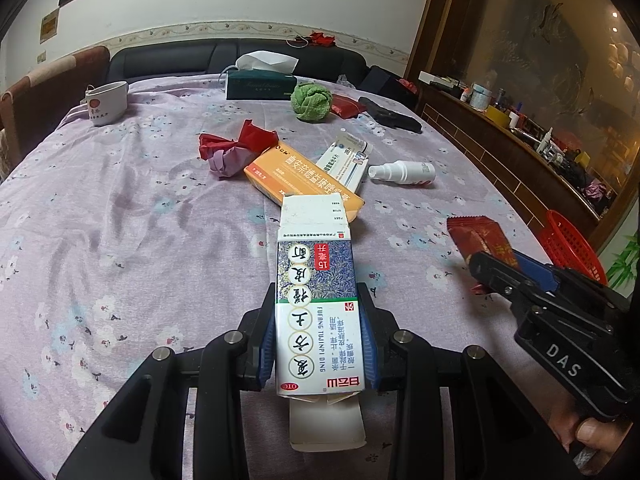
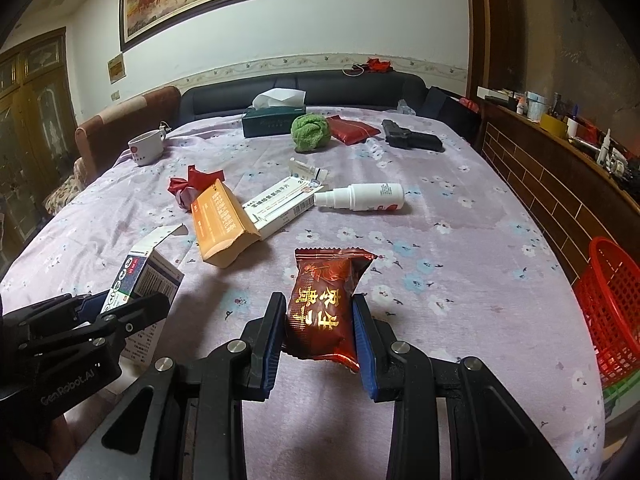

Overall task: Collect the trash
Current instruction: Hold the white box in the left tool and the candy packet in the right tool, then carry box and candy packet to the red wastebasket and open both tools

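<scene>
The left gripper (image 1: pixel 320 328) is clamped on a white medicine box (image 1: pixel 318 304) whose open flap reaches the orange box (image 1: pixel 296 176), and the right gripper (image 2: pixel 318 332) is clamped on a dark red snack wrapper (image 2: pixel 326 300) just this side of that orange box, over the flowered tablecloth (image 1: pixel 120 220). Leaning on the orange box is a white-and-blue carton (image 2: pixel 280 208), with a white spray bottle (image 2: pixel 360 198) just to its right and a crumpled red paper wad (image 1: pixel 236 152) touching its far left end. Well beyond the orange box lie a green cloth ball (image 1: pixel 311 101), a tissue box (image 1: pixel 260 80) and a cup (image 1: pixel 107 102), while a red basket (image 2: pixel 612 308) stands off the table edge to its right.
</scene>
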`<state>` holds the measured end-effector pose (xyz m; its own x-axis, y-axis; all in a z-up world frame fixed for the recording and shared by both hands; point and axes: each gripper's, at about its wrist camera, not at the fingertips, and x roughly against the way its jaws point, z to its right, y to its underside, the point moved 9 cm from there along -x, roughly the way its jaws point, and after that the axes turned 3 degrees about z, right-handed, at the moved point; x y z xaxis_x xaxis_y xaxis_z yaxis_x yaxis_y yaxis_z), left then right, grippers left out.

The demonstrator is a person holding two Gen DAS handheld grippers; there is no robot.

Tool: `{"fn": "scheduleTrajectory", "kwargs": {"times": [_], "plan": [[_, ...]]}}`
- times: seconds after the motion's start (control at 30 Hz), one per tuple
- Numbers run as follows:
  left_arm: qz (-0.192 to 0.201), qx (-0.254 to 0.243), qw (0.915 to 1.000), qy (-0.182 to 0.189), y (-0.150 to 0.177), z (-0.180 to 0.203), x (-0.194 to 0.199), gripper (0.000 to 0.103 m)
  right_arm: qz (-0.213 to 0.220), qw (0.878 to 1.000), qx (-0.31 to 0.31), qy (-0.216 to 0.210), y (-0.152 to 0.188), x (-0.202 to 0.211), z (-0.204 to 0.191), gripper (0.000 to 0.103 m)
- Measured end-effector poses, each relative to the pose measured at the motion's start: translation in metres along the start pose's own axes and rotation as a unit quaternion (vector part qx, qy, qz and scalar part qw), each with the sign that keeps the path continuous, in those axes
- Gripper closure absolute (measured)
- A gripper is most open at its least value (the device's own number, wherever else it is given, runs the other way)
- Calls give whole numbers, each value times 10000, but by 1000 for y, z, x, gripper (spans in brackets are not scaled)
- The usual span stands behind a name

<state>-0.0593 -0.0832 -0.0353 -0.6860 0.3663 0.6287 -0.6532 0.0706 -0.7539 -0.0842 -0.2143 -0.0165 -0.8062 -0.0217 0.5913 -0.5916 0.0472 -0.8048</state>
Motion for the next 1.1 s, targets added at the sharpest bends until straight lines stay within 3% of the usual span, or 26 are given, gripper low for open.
{"fn": "scheduleTrajectory", "kwargs": {"times": [0.8, 1.1], "plan": [[154, -167, 9997, 75, -13, 24, 23, 70, 138, 9998, -126, 59, 0, 22, 21, 68], [123, -476, 9983, 299, -25, 59, 25, 70, 244, 9987, -438, 90, -5, 35, 50, 68]]}}
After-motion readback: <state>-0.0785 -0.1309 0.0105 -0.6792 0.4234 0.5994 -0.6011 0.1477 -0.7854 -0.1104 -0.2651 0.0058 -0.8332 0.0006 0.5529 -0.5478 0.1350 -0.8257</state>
